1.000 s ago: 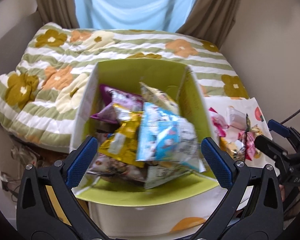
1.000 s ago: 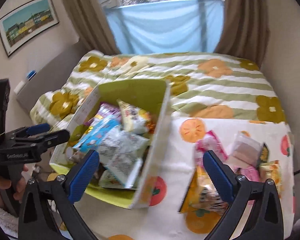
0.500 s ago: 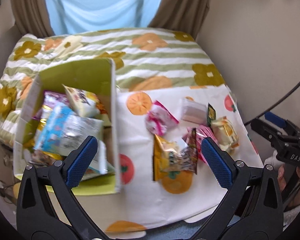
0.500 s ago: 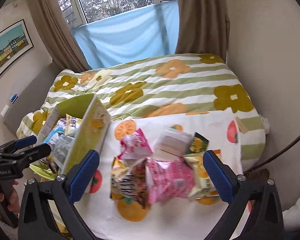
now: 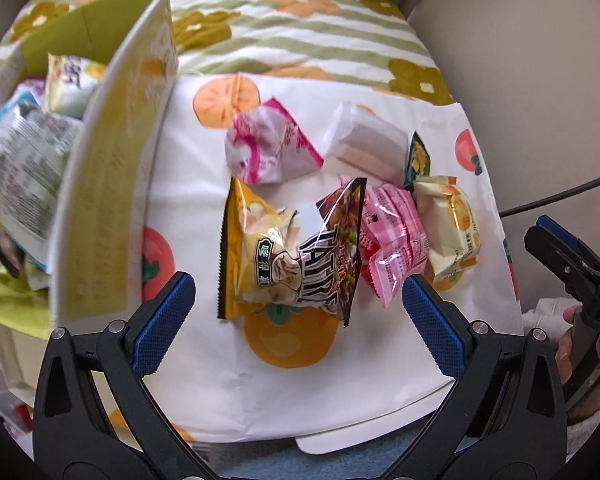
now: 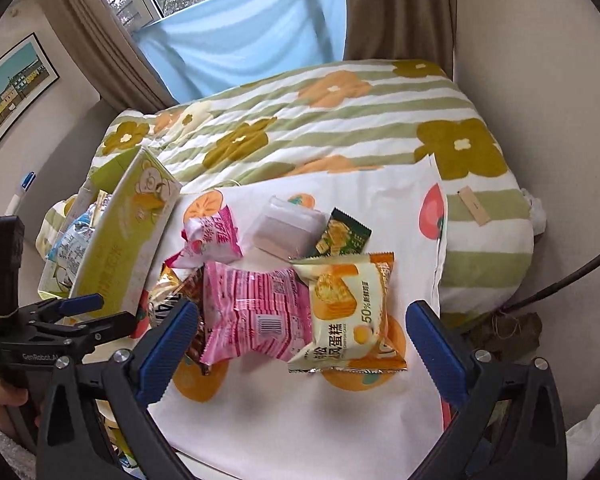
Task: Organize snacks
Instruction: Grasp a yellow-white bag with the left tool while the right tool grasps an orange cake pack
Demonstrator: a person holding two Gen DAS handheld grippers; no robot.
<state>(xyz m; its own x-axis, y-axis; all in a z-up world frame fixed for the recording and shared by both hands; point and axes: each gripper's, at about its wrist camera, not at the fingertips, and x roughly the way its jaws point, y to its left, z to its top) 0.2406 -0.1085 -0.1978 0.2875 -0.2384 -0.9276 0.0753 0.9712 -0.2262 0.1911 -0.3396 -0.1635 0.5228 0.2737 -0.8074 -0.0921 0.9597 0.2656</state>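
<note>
Both my tongs are spread and empty: the left tongs (image 5: 298,304) hang over the yellow-and-brown packet (image 5: 288,256), the right tongs (image 6: 302,334) over the pink packet (image 6: 256,312). Loose snacks lie on the fruit-print cloth (image 6: 380,200), just beside the half-full green box (image 5: 112,160) so moves stay short.

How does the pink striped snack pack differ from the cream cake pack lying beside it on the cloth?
The pink striped pack is pink with a barcode panel facing up; the cream cake pack is cream and orange with a cake picture and printed text. The cream cake pack's left edge overlaps the pink striped pack, so it lies partly on top. Both are sealed pillow packs lying flat outside the green box, untouched by either tool.
</note>
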